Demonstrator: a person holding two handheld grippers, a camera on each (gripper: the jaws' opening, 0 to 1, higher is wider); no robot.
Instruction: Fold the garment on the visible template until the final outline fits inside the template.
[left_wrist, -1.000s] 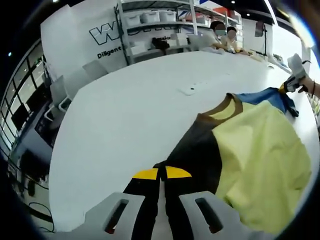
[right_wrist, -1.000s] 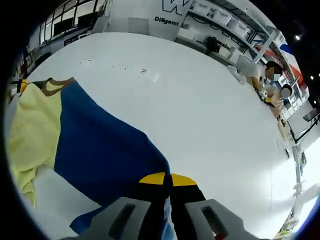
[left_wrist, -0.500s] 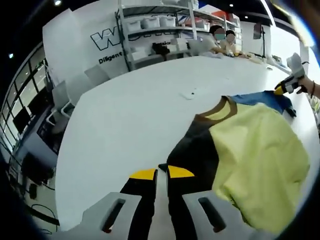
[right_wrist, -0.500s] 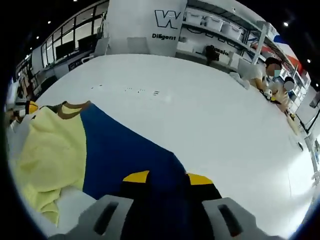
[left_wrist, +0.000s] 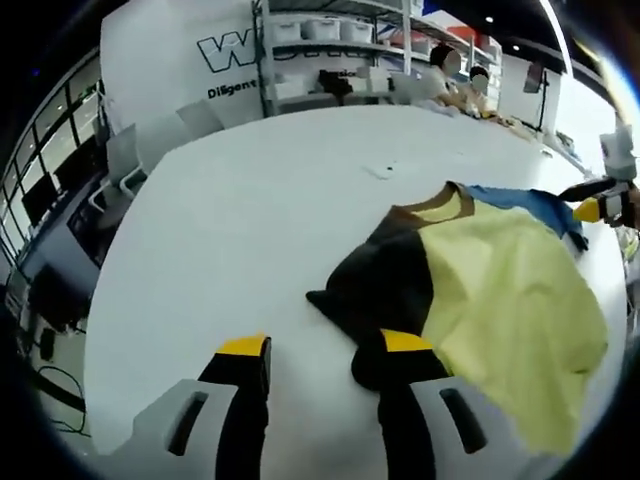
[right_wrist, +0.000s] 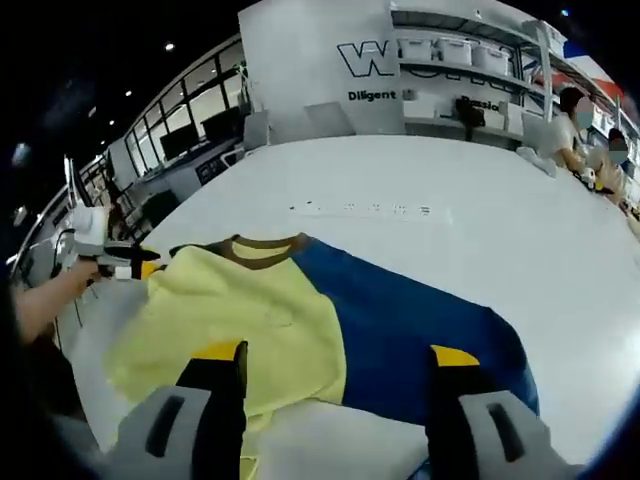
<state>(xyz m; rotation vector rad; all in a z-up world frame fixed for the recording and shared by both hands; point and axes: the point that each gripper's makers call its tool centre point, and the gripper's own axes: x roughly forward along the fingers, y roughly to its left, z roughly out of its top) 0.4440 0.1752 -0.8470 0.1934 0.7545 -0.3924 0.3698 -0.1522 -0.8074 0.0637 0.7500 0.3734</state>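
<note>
White table (left_wrist: 250, 210) carried the shirt (left_wrist: 500, 290), spread nearly flat, sleeves out, unfolded. Both the left gripper (left_wrist: 325, 350) and right gripper (right_wrist: 335, 355) stood wide apart, empty. Folding seemed barely begun; no template outline could be made out.

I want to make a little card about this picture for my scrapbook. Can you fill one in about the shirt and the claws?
Shirt: T-shirt lying on the white table
Colours: yellow middle, dark sleeve, blue sleeve, brown collar
Left claw: open, above the dark sleeve's edge
Right claw: open, over the shirt
Folded: not yet
</note>
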